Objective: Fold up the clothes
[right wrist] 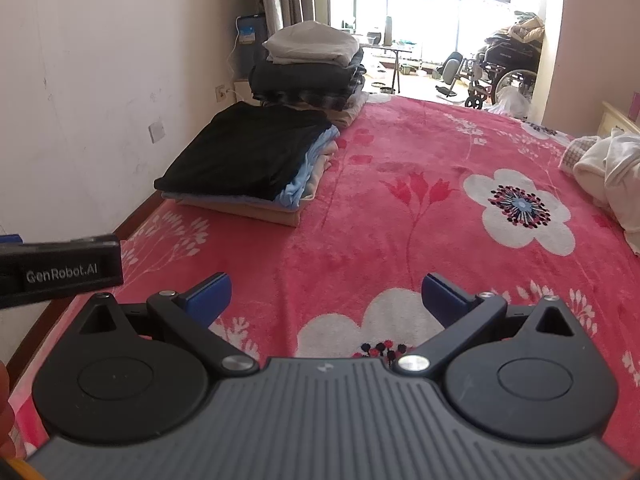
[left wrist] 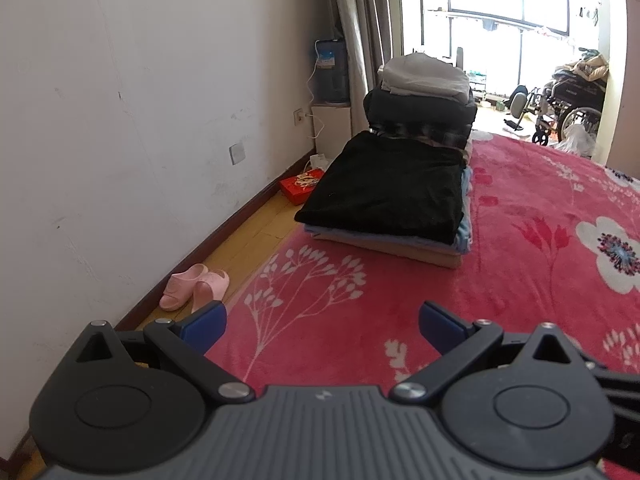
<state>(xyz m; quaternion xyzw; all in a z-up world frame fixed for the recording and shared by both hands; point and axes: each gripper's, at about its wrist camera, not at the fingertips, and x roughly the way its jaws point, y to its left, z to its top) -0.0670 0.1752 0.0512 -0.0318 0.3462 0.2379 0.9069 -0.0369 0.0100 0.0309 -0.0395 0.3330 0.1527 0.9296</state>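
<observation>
Between garments, I'd say: both hand-held grippers, left [left wrist: 322, 326] & right [right wrist: 326, 294], hover w/ jaws spread wide, holding nothing, over the red floral bed [right wrist: 400, 240]. 2 folded stacks sit far left: the near stack [right wrist: 248, 160], black on top, & the taller far stack [right wrist: 312, 68]. Next move probably calls for reaching right to the 1 unfolded white heap [right wrist: 608, 176] at the bed's right edge.
</observation>
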